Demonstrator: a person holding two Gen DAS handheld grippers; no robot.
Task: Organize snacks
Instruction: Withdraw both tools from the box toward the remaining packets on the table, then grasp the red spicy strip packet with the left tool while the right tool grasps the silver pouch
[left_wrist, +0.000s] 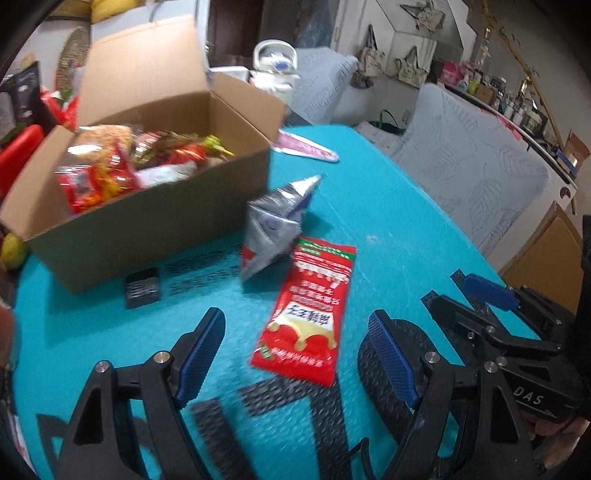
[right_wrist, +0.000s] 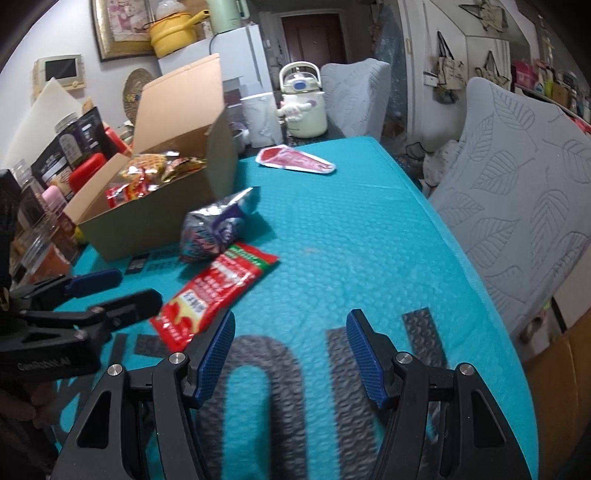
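Scene: teal padded table cover (right_wrist: 369, 229) with an open cardboard box (left_wrist: 155, 229) at its left, already part-filled with wrapped snacks.
Loose items: red sachet (left_wrist: 308, 314) lying flat nearest the grippers; silver foil packet (left_wrist: 275, 221) just behind it, its lower corner touching or overlapping the sachet's top edge and close beside the box wall; pink packet (right_wrist: 295, 159) well apart at the far end of the table.
Left gripper (left_wrist: 295, 354): jaws open and empty, angled down toward the table, red sachet lying between the fingertips and a little ahead; pads not touching it.
Right gripper (right_wrist: 291, 354): jaws open about halfway and empty, angled down over bare cover; the red sachet sits just off its left finger.
Handling, red sachet: judged light, thin, limp film; likely slick; will sag if lifted by one end.
Grip site, red sachet: across its narrow width near the middle, or on a sealed end seam, since it lies flat and offers little edge.
Handling, foil packet: puffed and crinkly, light, easily crushed; its raised body gives the jaws more to close on.
Caveat: left view is motion-blurred, so whether the sachet's near edge lies fully flat is uncertain.
Stage: judged approach before a pick; three packets not yet boxed.
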